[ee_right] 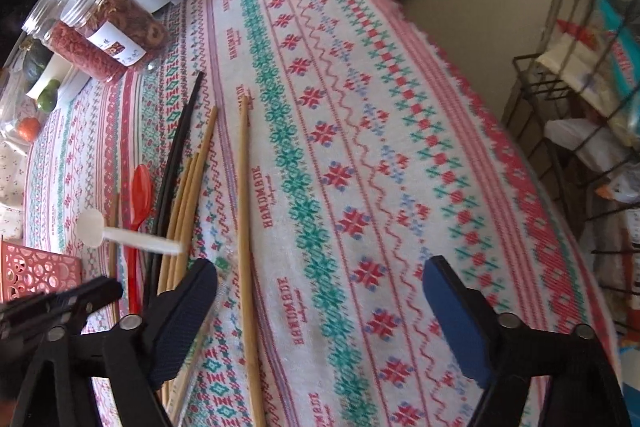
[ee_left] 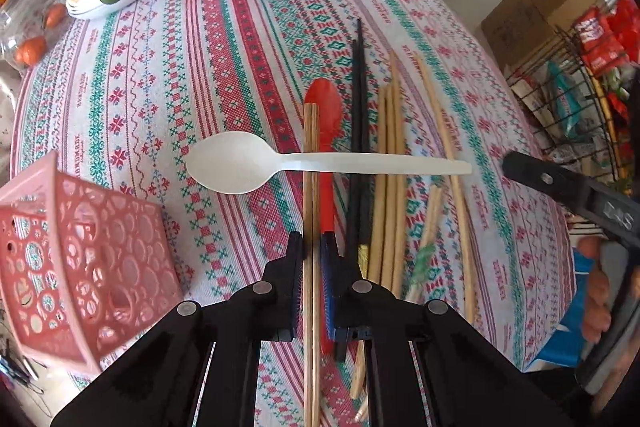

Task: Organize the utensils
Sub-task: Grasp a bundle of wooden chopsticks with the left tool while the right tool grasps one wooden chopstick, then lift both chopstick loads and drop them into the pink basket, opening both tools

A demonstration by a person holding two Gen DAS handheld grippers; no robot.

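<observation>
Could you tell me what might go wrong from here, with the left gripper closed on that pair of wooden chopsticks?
1. The white spoon lies across the wooden chopsticks that the left gripper has clamped; lifting them could flip or drag it.
2. The red spoon lies right beside that pair, so it may get nudged.
3. The open right gripper straddles a single chopstick; closing off-centre might roll it toward the table edge.

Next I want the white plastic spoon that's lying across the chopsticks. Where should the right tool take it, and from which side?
Take the white spoon by its flat handle end, which juts past the bamboo chopsticks towards the right tool. Come from above, jaws across the narrow handle. It rests raised on the sticks, so there is probably room under it. The bowl is too wide and shallow, and sits nearer the left tool.
</observation>
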